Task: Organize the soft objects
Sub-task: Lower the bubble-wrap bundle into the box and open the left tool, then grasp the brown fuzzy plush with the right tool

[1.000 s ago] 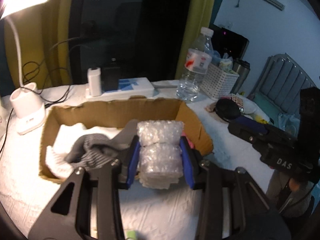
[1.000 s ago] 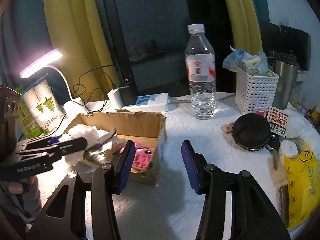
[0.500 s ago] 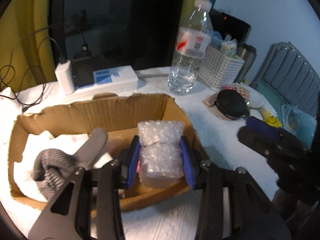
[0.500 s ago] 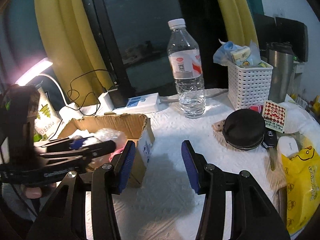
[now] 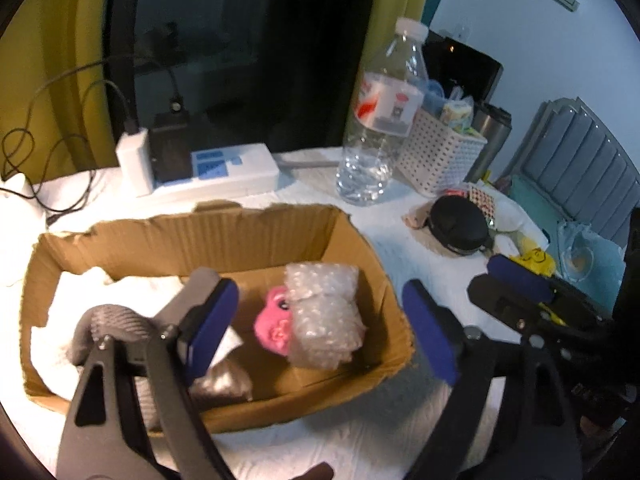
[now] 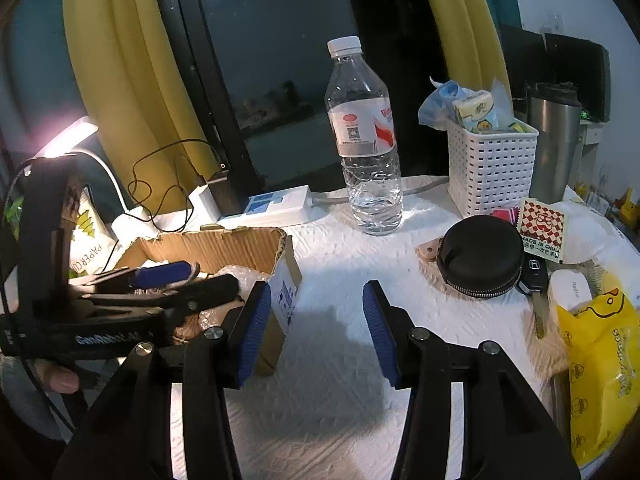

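We see the bubble wrap bundle (image 5: 324, 316) lying in the cardboard box (image 5: 356, 240) at frame centre, against a pink plush toy (image 5: 274, 324). Our left gripper (image 5: 320, 332) is opening, pads clear of the bundle. Our right gripper (image 6: 316, 328), lower centre, stands parted and empty over the white tablecloth (image 6: 340, 380).

A water bottle (image 6: 364, 140) stands beside a white basket (image 6: 490, 168) (upright), near a black round pouch (image 6: 478, 258).
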